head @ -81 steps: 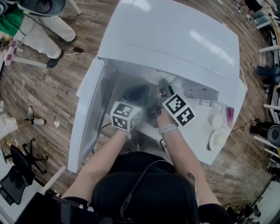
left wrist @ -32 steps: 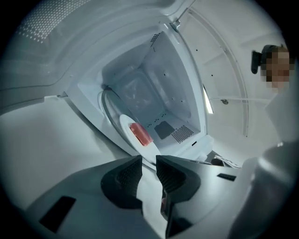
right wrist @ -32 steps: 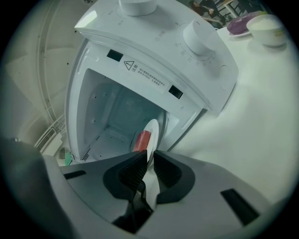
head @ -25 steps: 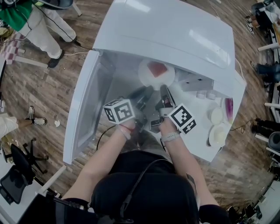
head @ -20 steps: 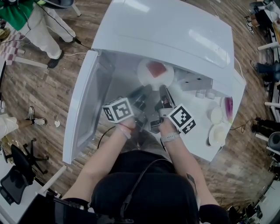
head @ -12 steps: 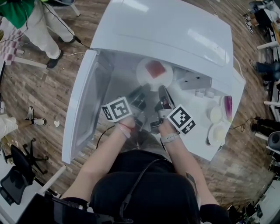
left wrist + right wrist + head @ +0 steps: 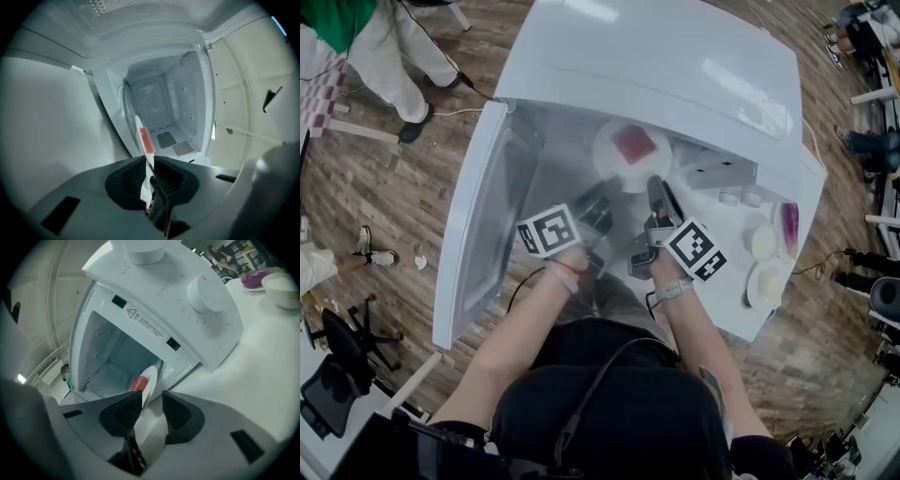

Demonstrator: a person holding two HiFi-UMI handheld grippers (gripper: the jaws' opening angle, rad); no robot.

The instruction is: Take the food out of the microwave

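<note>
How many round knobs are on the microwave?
2. Both white round knobs sit on the white microwave, beside its open cavity: one at the right gripper view's top, one lower right.

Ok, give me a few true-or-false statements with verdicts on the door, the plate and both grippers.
1. The microwave door stands open. True.
2. The plate rests on the floor of the microwave. False: the cavity is empty, and the plate is held up in front of the opening.
3. The left gripper is shut on the plate's rim. True.
4. The right gripper clamps the plate on both sides. False: its jaws are opening. The rim is between them, with a gap at one pad.
5. The food on the plate is green. False: it is red.
</note>
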